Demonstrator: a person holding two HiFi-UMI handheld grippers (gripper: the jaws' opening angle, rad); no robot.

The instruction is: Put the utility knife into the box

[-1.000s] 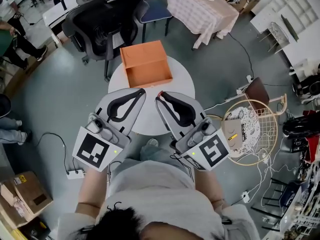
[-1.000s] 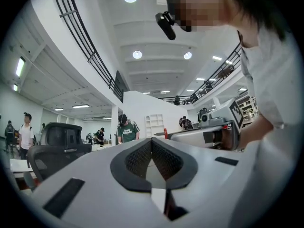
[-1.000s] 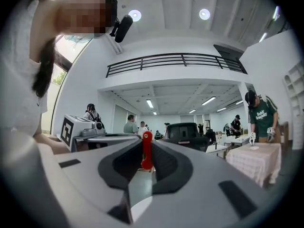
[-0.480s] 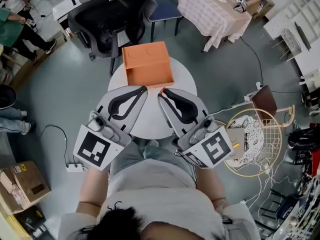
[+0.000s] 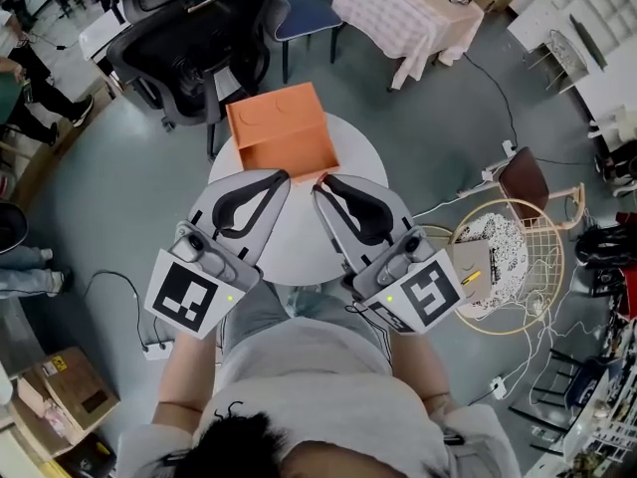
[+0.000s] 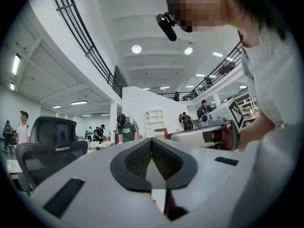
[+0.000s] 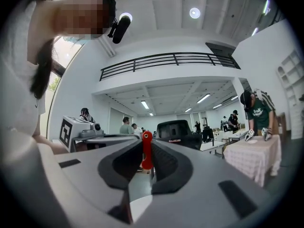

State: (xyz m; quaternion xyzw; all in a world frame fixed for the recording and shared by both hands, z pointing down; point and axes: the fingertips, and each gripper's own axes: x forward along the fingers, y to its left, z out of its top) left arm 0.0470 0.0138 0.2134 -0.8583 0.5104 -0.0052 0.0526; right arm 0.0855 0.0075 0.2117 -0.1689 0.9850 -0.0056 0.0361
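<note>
Carrying step: right gripper (image 5: 321, 186) jaws pinch the utility knife (image 7: 147, 151), left gripper (image 5: 283, 176) jaws meet empty; next, release over the box (image 5: 291, 147) at 12 o'clock.

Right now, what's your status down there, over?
Left gripper shut, empty. Right gripper shut on red utility knife, just short of the open orange box. Nothing seen in the way.

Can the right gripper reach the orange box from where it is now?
Probably yes: the open orange cardboard box sits just beyond the right gripper, which is shut on the red utility knife, with nothing between them.
</note>
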